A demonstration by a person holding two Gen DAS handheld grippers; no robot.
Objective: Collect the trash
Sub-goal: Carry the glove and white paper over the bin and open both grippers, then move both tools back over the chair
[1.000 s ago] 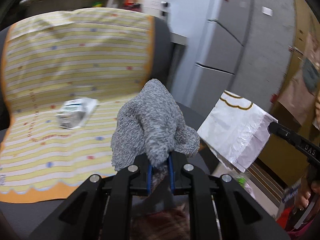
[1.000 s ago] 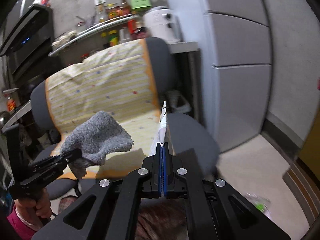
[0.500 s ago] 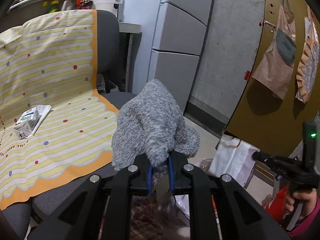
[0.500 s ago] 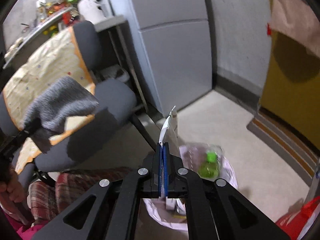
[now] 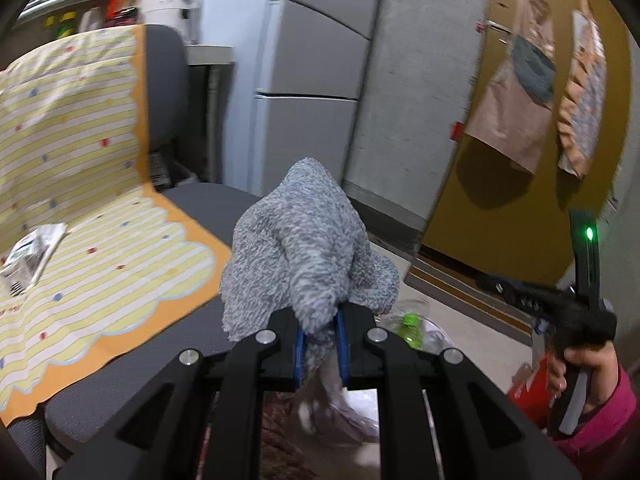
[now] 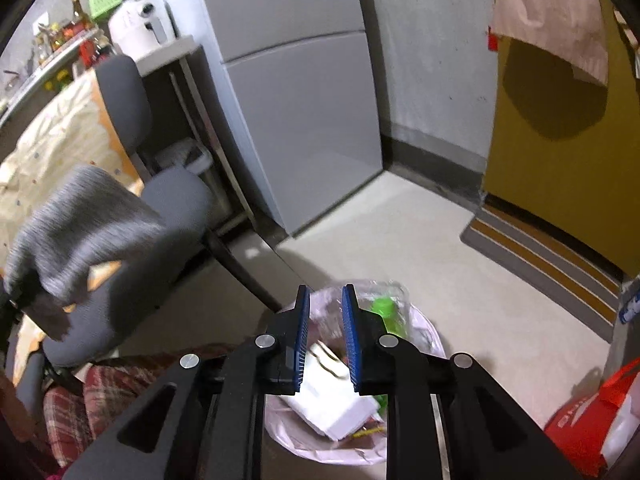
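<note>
The right tongs [image 6: 325,334] are spreading with nothing between them, above the white paper bag [image 6: 334,410] lying in the trash bag [image 6: 424,330]. The left tongs [image 5: 319,346] pinch a grey cloth [image 5: 298,248]; releasing it here could wrongly bin it. A wrapper [image 5: 30,250] remains on the chair.

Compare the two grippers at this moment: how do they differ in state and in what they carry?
The left gripper is clamped on a grey fuzzy cloth; the right gripper holds nothing, its jaws opening above the trash bag, where a white paper bag lies. Both have black frames and blue pads.
</note>
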